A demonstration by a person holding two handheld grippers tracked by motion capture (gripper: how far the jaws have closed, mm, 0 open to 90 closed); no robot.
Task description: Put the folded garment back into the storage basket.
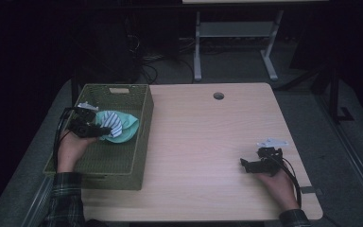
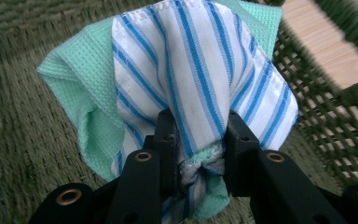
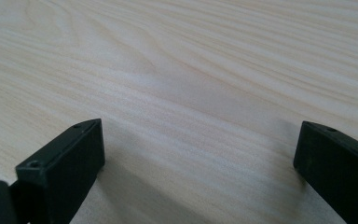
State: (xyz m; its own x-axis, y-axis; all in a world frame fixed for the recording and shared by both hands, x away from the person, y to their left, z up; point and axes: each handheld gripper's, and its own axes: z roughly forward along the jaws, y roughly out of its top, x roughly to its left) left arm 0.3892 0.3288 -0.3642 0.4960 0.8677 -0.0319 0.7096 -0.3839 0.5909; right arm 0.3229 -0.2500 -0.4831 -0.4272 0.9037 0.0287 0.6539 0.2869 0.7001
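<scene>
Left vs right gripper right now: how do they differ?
The left gripper is shut on a bunched cloth; the right gripper stands wide open with nothing between its jaws. The left gripper is over the green basket; the right gripper is over the bare table. Both have black jaws.

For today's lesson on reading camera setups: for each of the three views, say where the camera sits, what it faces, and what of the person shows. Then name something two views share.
High view: above the person's side, facing forward and down on the table; both forearms and hands show, left gripper over the basket, right gripper on the table.
Left gripper view: on the left gripper, facing the cloths its jaws clamp, inside the basket.
Right gripper view: on the right gripper, facing bare tabletop between wide-open jaws.
Shared: cloths and basket appear in the high and left gripper views.
</scene>
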